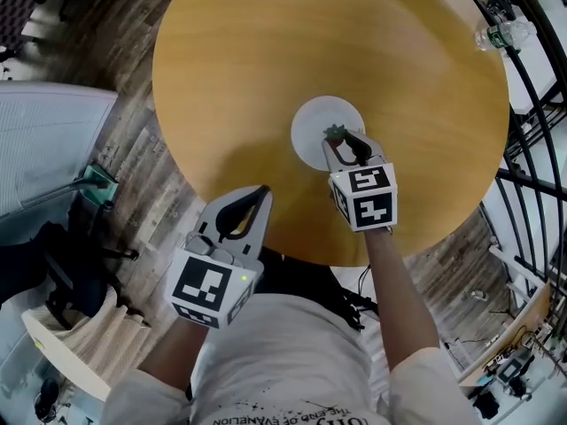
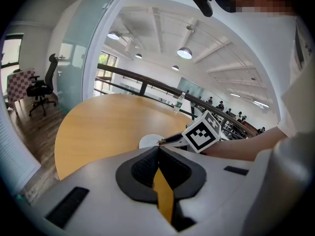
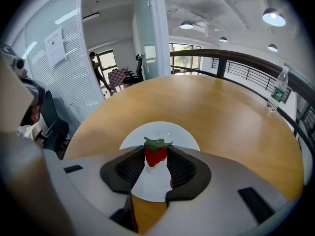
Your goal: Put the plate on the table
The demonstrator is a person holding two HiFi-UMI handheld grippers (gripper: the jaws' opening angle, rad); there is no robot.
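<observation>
The round white plate (image 1: 310,129) lies flat on the round yellow wooden table (image 1: 266,51). The right gripper (image 1: 347,145) pinches a small red strawberry (image 3: 155,154) just over the plate. Lower it slowly and let go gently. The left gripper (image 1: 262,191), near the table's edge, is squeezed closed on nothing.

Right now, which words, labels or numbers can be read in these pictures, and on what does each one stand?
"OF EVANELION", roughly: upside-down print on the white shirt, cut by the picture's edge.
Paper sheet on the glass wall: too small to read.
Bottle label: too blurred.
Marker cubes: square patterns, no letters.
</observation>
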